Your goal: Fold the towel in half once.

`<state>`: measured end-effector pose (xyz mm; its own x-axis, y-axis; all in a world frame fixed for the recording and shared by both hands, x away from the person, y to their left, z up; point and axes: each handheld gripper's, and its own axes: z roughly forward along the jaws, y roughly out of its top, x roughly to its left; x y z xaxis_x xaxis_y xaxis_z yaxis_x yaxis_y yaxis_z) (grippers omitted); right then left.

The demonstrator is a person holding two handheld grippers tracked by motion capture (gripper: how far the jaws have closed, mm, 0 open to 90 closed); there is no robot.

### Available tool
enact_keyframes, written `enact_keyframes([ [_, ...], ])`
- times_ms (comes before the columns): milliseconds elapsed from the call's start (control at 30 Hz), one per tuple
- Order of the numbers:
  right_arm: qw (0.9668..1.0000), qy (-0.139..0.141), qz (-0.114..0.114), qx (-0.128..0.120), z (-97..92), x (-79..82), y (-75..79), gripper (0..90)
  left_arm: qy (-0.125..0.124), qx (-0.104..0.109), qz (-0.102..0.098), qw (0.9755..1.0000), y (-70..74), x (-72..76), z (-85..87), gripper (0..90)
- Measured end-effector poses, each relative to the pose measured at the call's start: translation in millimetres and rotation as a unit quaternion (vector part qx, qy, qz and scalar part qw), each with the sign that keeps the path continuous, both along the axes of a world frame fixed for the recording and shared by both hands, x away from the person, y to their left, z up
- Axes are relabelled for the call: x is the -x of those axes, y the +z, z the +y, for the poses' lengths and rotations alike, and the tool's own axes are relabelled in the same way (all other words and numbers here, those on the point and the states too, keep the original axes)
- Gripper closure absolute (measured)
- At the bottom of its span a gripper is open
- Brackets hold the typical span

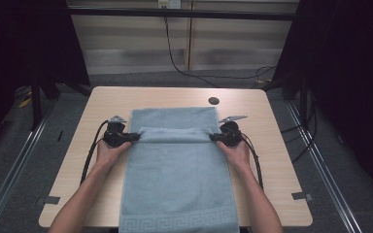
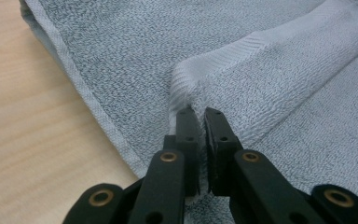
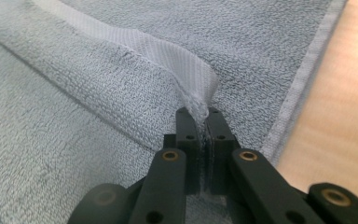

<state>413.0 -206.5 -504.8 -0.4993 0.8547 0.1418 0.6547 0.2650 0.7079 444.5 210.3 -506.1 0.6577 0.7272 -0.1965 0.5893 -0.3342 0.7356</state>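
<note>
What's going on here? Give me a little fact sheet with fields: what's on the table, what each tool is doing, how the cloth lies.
Item: grey-blue towel
Surface: pale wooden table
Left gripper: fingers shut on a towel corner at the left edge
Right gripper: fingers shut on a towel corner at the right edge
Towel state: one end folded over the rest, held edge stretched between the grippers
Near end: patterned border hangs over the table's front edge

Left hand-held gripper [image 2: 199,114] clamped on folded corner of grey towel [image 2: 270,88], lying over wooden tabletop [image 2: 32,135].
</note>
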Motion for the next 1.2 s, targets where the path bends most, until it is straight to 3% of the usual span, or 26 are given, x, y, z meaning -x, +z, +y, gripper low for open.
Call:
enact_keyframes([
  [100, 0.9999, -0.013, 0.002, -0.006, 0.9, -10.8, -0.8, 87.0, 0.017, -0.009, -0.008, 0.9998, 0.0, -8.3, -3.8, 85.6],
  [233, 0.9995, -0.027, 0.009, 0.014, 3.4, -23.5, 2.5, 86.9, 0.022, -0.015, -0.002, 0.9996, 2.3, -15.7, -10.1, 85.8],
  [267, 0.9994, -0.029, 0.011, 0.013, 3.7, -24.1, 3.0, 86.9, 0.025, -0.007, 0.003, 0.9996, 2.7, -17.1, -9.4, 85.8],
  [367, 0.9996, -0.026, -0.002, -0.009, -3.1, -21.8, 6.2, 86.9, 0.027, 0.015, 0.006, 0.9995, 8.3, -15.6, -6.4, 85.8],
  [467, 0.9983, -0.022, -0.027, -0.046, -11.6, -16.6, 21.7, 86.9, 0.019, 0.035, -0.003, 0.9992, 21.3, -11.5, -1.7, 85.9],
  [633, 0.9934, -0.017, -0.086, -0.073, -20.4, -6.5, 67.8, 86.9, 0.01, 0.083, -0.037, 0.9958, 57.2, 3.5, 1.8, 85.9],
  [700, 0.9905, -0.016, -0.106, -0.086, -25.0, -1.1, 86.3, 86.9, -0.001, 0.087, -0.051, 0.9949, 71.4, 11.5, 1.6, 85.9],
  [800, 0.9879, -0.009, -0.131, -0.082, -27.7, 8.9, 109.1, 86.9, -0.013, 0.093, -0.069, 0.9932, 91.3, 23.1, 1.2, 85.9],
  [967, 0.9819, 0.01, -0.162, -0.097, -30.5, 31.1, 135.1, 86.9, -0.03, 0.105, -0.091, 0.9898, 117.6, 46.0, 8.5, 85.8],
  [1200, 0.9758, 0.046, -0.192, -0.093, -32.6, 70.8, 162.6, 86.8, -0.059, 0.124, -0.12, 0.9833, 151.5, 87.1, 19.2, 85.8],
])
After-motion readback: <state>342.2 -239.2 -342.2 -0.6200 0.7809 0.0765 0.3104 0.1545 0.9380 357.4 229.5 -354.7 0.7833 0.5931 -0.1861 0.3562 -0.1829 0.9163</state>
